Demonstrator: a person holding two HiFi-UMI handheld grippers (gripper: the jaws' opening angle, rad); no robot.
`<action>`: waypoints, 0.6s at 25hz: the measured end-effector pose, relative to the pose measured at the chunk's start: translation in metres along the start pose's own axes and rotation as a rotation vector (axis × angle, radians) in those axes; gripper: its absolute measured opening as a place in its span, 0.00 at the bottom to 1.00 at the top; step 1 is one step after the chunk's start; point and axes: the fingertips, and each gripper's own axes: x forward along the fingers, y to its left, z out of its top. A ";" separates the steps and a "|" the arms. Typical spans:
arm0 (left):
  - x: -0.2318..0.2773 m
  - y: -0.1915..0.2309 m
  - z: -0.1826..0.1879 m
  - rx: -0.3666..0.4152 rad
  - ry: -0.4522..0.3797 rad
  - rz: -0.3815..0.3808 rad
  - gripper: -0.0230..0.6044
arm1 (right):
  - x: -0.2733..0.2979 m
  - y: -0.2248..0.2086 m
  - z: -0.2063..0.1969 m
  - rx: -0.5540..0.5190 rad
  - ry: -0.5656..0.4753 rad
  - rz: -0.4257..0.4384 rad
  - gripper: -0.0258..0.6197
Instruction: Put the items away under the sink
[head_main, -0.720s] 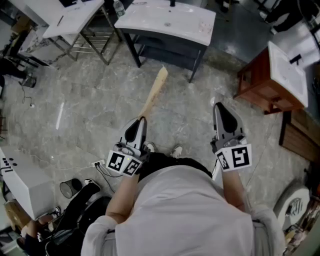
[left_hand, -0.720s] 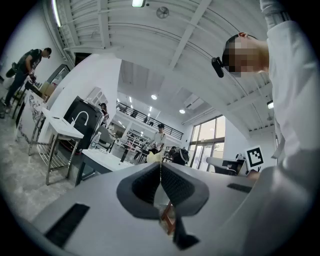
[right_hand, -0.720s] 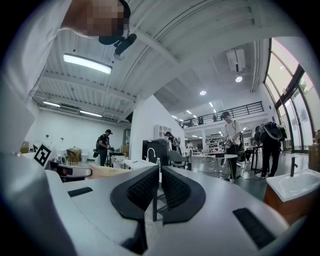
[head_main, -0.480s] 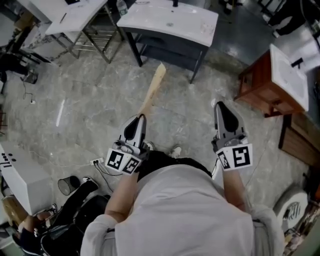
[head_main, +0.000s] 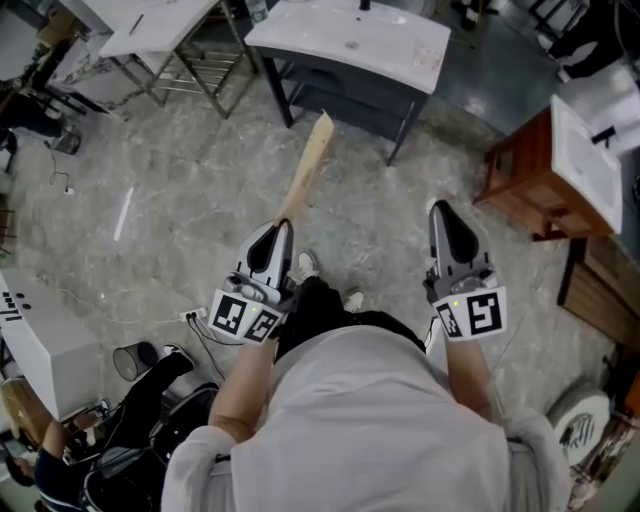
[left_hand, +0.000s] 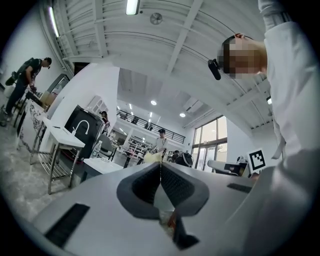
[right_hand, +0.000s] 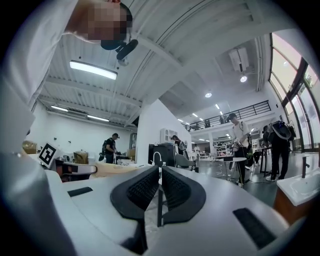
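My left gripper (head_main: 284, 226) is shut on the near end of a long pale wooden board (head_main: 308, 165), which points ahead toward the sink. The sink (head_main: 352, 42) has a white top on a dark frame with an open shelf (head_main: 345, 95) beneath it. In the left gripper view only the board's pale tip (left_hand: 152, 158) shows past the closed pads. My right gripper (head_main: 437, 208) is held level at the right, shut with nothing in it. From the right gripper view the board (right_hand: 117, 169) lies off to the left, and the closed fingers (right_hand: 142, 187) are bare.
A brown wooden cabinet (head_main: 530, 175) with a white top stands at the right. A metal-framed white table (head_main: 165, 30) is at the upper left. A white box (head_main: 40, 350), a dark cup (head_main: 133, 362) and a black bag (head_main: 150, 420) sit at the lower left. People stand farther off in the hall.
The sink and the floor have slid down and toward me in the head view as the person steps forward. Both grippers keep their pose and the board stays gripped.
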 end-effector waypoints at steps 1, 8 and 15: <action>0.001 0.003 0.000 0.001 -0.001 0.000 0.05 | 0.002 0.001 0.000 -0.005 0.002 0.003 0.11; 0.027 0.035 0.000 -0.024 0.001 -0.024 0.05 | 0.030 -0.009 -0.004 -0.022 0.015 -0.040 0.11; 0.085 0.084 0.005 -0.013 0.026 -0.067 0.05 | 0.093 -0.028 -0.014 0.000 0.032 -0.069 0.11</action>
